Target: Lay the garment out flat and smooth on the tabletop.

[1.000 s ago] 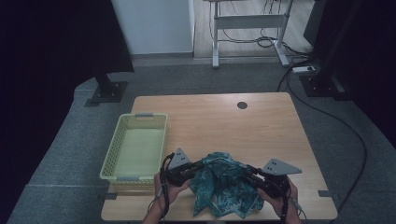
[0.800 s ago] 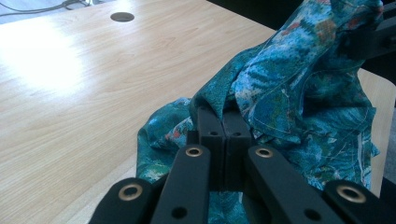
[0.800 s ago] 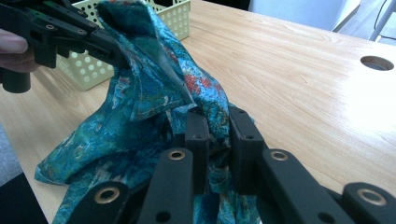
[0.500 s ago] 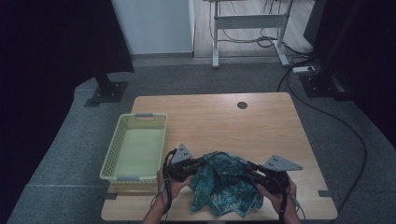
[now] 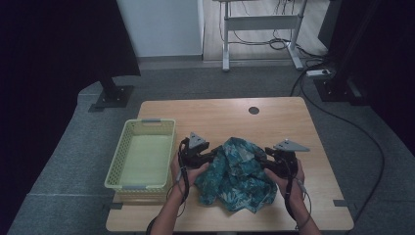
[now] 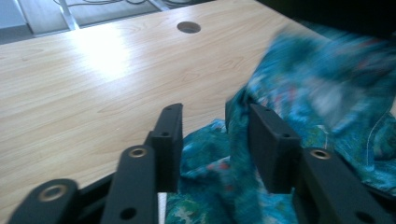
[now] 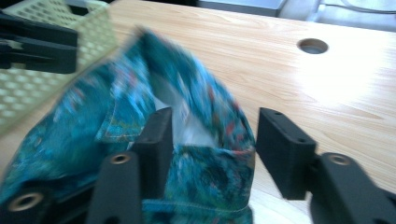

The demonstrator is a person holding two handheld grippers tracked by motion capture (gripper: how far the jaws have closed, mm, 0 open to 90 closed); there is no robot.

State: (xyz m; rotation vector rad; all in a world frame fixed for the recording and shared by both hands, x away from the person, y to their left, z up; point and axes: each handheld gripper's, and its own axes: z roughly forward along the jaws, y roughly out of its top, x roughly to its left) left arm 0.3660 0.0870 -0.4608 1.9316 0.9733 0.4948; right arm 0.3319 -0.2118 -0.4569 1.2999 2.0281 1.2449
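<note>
The teal patterned cloth (image 5: 236, 172) lies crumpled on the bench (image 5: 274, 122), just right of the yellow basket (image 5: 142, 154), with 1 gripper at each side of it. The left gripper (image 6: 212, 140) stands at the cloth's basket-side edge, its fingers (image 6: 168, 135) wide apart with a raised fold between them, not yet pinched. The right gripper (image 7: 212, 140) sits at the cloth's far side from the basket, its fingers (image 7: 280, 149) also wide, with a bunched hem (image 7: 205, 186) in the gap.

The step in hand looks like taking 2 grips on the cloth. To do it well, I would close each pair of fingers on a single hem edge rather than a bundle of layers, then lift both sides evenly so the cloth hangs free of the basket's rim.
</note>
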